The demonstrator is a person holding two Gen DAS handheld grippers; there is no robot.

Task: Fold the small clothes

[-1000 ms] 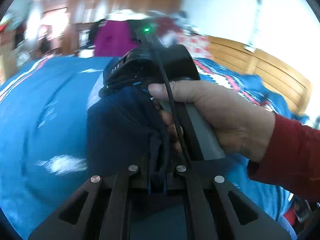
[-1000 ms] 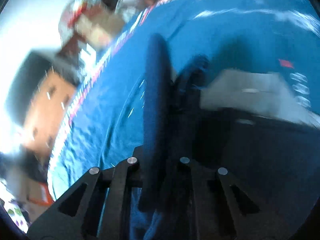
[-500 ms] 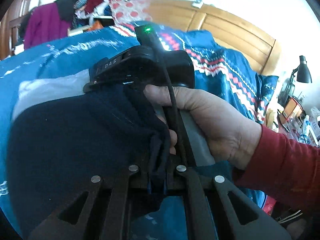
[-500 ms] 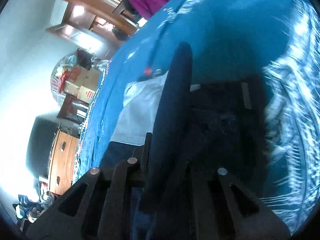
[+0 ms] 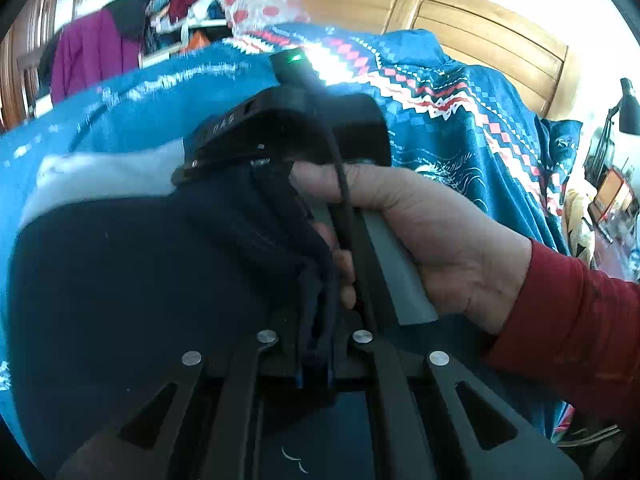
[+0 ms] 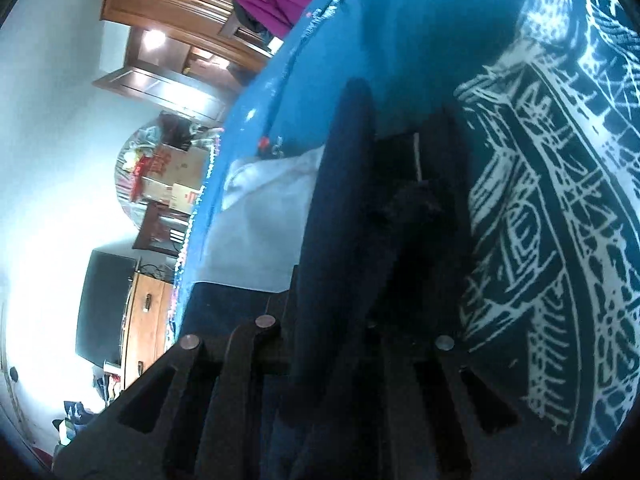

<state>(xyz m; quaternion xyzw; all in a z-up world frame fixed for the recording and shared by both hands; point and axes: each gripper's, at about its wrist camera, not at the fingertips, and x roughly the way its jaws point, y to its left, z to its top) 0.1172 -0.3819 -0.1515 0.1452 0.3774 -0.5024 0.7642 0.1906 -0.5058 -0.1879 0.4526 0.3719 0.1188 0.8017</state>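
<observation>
A dark navy garment [image 5: 120,280] hangs spread between both grippers, low over the bed. In the left wrist view, my left gripper [image 5: 315,360] is shut on a bunched edge of it. Just beyond, a hand [image 5: 420,232] in a red sleeve holds the right gripper's black housing [image 5: 288,128], close against the same edge. In the right wrist view, my right gripper [image 6: 340,320] is shut on a fold of the navy garment [image 6: 340,200], which hides its fingertips. A pale grey cloth [image 5: 100,176] [image 6: 264,208] lies on the bed partly under the garment.
A blue blanket [image 5: 460,128] with a red and white pattern covers the bed, with a wooden headboard [image 5: 480,28] behind it. Piled clothes [image 5: 96,52] sit at the far left. In the right wrist view, a wardrobe [image 6: 168,4], boxes [image 6: 172,172] and a dresser [image 6: 144,328] stand beside the bed.
Both grippers swung across the bed and came lower with the navy garment still held. The garment now spreads over the pale grey cloth. Little has moved in the last half second.
</observation>
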